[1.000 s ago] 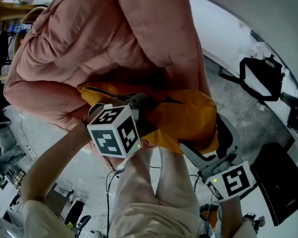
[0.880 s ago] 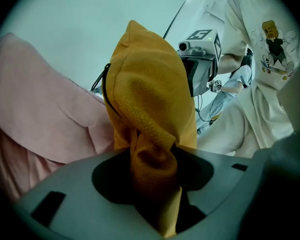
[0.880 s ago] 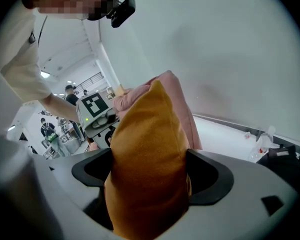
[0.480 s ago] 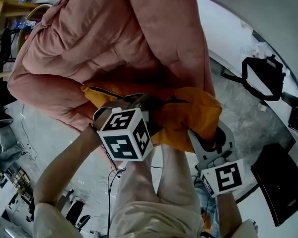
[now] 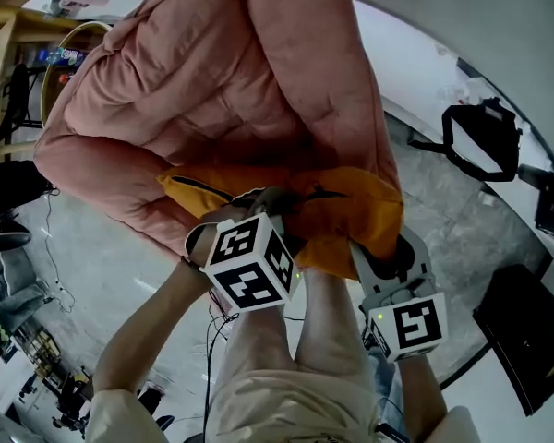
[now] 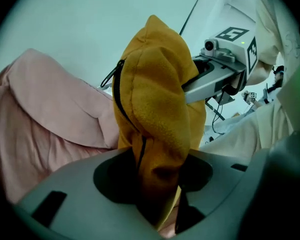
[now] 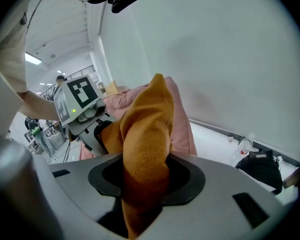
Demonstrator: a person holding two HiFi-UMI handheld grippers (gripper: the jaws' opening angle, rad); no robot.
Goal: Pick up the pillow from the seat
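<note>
A mustard-yellow pillow (image 5: 346, 206) with a dark zip lies against the lower edge of a big pink padded seat (image 5: 231, 90). My left gripper (image 5: 275, 201) is shut on the pillow's left part; in the left gripper view the fabric (image 6: 155, 99) is pinched between its jaws (image 6: 152, 181). My right gripper (image 5: 388, 247) has the pillow's right end between its jaws. They are closing, and the fabric (image 7: 147, 129) bunches tightly in that gripper (image 7: 142, 184). Each gripper shows in the other's view: the right gripper (image 6: 217, 74), the left gripper (image 7: 85, 109).
A black bag (image 5: 485, 141) lies on the grey floor at the right, and a flat black case (image 5: 526, 335) lies nearer. A wooden shelf (image 5: 5, 35) stands at the upper left. The person's beige trouser legs (image 5: 295, 367) fill the lower middle. A white wall (image 7: 230, 59) rises behind the seat.
The right gripper has come up from below the pillow onto its right end and its jaws have narrowed round the fabric. The left gripper keeps its hold and has shifted slightly right.
</note>
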